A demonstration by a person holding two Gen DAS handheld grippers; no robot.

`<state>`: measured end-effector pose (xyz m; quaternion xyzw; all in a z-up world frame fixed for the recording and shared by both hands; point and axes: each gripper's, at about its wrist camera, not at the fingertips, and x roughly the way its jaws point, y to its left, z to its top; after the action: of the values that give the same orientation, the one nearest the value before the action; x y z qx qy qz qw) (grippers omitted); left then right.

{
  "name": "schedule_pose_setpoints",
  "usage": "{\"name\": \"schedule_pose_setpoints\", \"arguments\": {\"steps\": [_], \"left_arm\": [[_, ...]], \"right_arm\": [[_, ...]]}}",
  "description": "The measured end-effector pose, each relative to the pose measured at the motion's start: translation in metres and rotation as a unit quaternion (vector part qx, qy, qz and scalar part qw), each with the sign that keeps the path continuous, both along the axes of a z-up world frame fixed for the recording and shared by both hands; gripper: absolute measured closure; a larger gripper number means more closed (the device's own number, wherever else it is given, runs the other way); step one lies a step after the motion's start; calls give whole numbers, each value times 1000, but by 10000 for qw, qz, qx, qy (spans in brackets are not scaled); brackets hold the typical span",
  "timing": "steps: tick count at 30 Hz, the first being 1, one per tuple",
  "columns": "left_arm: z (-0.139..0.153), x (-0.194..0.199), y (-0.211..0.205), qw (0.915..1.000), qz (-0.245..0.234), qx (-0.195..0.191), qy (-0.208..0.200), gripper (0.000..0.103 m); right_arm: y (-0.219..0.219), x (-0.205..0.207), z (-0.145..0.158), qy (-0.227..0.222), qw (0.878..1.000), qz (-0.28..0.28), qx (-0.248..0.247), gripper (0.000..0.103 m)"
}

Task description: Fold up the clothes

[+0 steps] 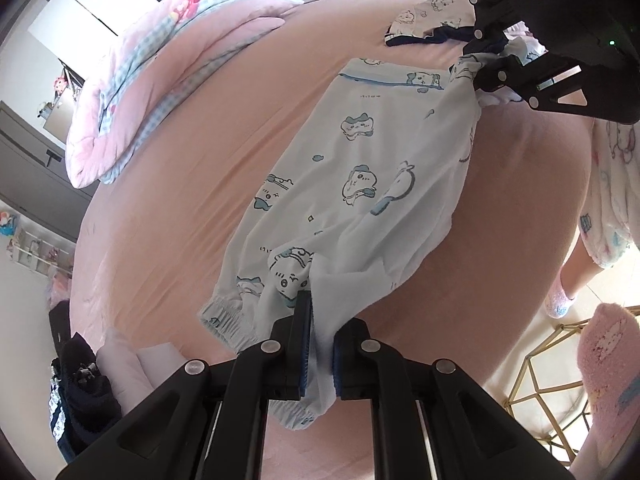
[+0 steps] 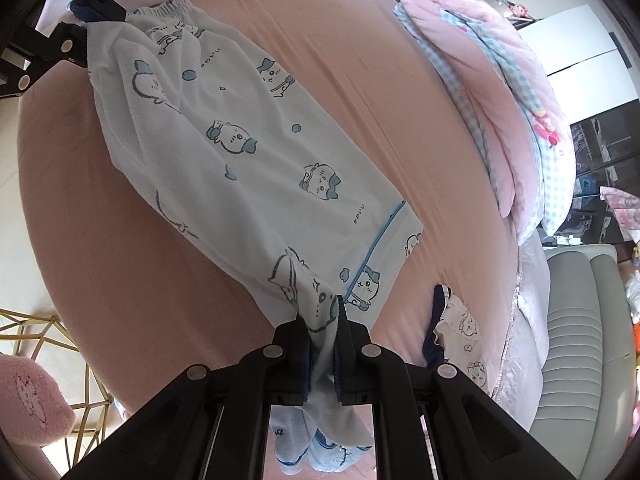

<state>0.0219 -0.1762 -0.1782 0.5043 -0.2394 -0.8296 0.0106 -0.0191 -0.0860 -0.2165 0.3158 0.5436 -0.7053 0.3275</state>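
Observation:
White pyjama trousers [image 1: 360,168] with blue cartoon animals hang stretched between my two grippers above a pink bed sheet [image 1: 192,168]. My left gripper [image 1: 320,344] is shut on the cloth near the elastic waistband, which bunches between its blue pads. In the left wrist view my right gripper [image 1: 486,66] shows at the upper right, shut on the far end. From the right wrist view the trousers [image 2: 248,160] run up to the left gripper [image 2: 86,14] at the top left, and my right gripper [image 2: 322,344] pinches the cuff end.
A folded pink and blue-checked quilt [image 1: 132,92] lies along the far side of the bed. Another printed garment with dark trim [image 2: 452,340] rests on the sheet beside the right gripper. A gold wire stool [image 1: 560,376] and a person's socked foot [image 1: 558,306] are past the bed's edge.

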Motion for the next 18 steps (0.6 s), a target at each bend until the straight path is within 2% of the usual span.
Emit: {"name": "schedule_pose_setpoints", "arguments": {"steps": [6, 12, 18], "left_arm": [[4, -16, -16, 9983, 361, 450, -80, 94], [3, -33, -36, 9915, 759, 1014, -302, 94], [3, -47, -53, 9822, 1047, 1504, -414, 94]], "right_arm": [[-7, -15, 6, -76, 9999, -108, -111, 94], [-18, -38, 8, -542, 9983, -205, -114, 94], [-25, -69, 13, -1115, 9915, -543, -399, 94]]}}
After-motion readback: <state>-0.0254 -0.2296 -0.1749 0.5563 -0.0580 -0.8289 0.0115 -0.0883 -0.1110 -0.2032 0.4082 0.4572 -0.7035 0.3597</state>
